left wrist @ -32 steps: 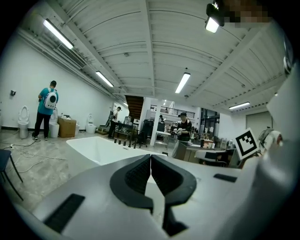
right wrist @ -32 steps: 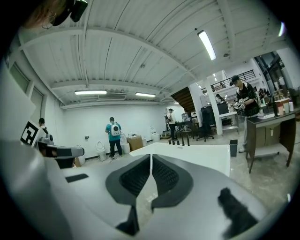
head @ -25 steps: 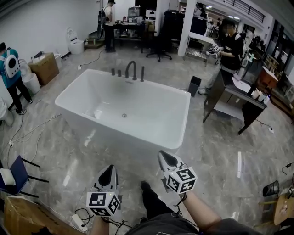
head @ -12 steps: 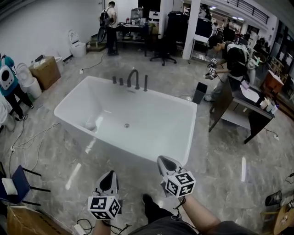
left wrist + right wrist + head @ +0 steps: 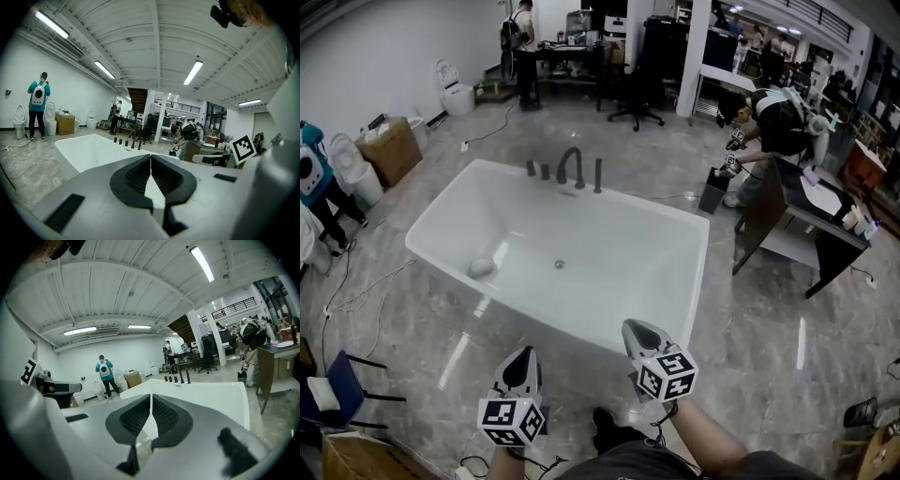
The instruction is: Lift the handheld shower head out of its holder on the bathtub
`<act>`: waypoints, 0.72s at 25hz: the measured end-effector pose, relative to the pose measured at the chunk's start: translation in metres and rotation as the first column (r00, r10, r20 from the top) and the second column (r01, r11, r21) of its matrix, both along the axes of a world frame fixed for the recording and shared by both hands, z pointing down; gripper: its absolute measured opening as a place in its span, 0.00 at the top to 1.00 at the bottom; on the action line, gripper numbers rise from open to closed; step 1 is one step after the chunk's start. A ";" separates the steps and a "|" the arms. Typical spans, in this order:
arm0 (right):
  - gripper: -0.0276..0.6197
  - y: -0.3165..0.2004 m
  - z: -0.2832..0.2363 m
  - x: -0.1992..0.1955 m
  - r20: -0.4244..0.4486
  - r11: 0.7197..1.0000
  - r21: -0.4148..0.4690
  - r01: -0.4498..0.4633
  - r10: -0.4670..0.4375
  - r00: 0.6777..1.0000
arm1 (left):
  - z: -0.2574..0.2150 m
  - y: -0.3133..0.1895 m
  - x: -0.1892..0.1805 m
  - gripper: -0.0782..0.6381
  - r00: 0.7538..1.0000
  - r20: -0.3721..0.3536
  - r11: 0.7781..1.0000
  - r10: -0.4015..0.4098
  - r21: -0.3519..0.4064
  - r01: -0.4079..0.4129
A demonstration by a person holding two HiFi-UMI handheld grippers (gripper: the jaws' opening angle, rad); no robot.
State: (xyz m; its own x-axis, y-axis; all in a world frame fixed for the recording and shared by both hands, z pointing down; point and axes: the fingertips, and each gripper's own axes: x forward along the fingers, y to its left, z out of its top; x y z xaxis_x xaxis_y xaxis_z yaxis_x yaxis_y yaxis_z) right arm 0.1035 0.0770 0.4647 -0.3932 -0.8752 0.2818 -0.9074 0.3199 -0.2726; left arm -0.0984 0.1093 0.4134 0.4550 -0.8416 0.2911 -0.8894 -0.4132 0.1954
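The white bathtub [image 5: 698, 246] lies ahead of me on the grey floor. On its far rim stand a dark arched faucet [image 5: 570, 165], small knobs [image 5: 531, 168] and, at the right end of the row, the dark upright handheld shower head [image 5: 598, 175] in its holder. My left gripper [image 5: 522, 356] and right gripper [image 5: 637, 330] hover over the floor short of the tub's near rim, far from the shower head. Both are shut and hold nothing. The shower head also shows small in the left gripper view [image 5: 139, 143] and the right gripper view [image 5: 188, 376], beyond my left gripper [image 5: 151, 157] and right gripper [image 5: 151, 395].
A dark desk [image 5: 811, 220] with a person bending beside it [image 5: 773, 117] and a black bin [image 5: 712, 192] stand to the right of the tub. At the left are a cardboard box [image 5: 389, 145], a person in teal [image 5: 307, 173], floor cables [image 5: 356, 277] and a blue chair [image 5: 337, 384].
The tub has come closer and sits lower in the head view as I walk toward it. Both grippers stay shut and side by side. The person at the right has bent over.
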 end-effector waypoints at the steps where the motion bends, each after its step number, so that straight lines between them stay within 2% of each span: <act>1: 0.91 -0.007 0.001 0.001 0.003 1.000 -0.005 0.002 -0.002 1.000 | 0.000 -0.007 0.001 0.87 1.000 -0.001 1.000 -0.003 -0.002 0.003; 11: 0.91 -0.067 -0.002 0.017 0.011 1.000 0.003 0.014 -0.014 1.000 | -0.005 -0.059 0.011 0.87 0.999 0.010 0.999 -0.044 -0.007 0.044; 18: 0.91 -0.094 0.006 0.014 0.023 1.000 -0.021 0.017 -0.017 1.000 | -0.006 -0.091 0.011 0.87 0.999 0.009 0.999 -0.035 -0.005 0.035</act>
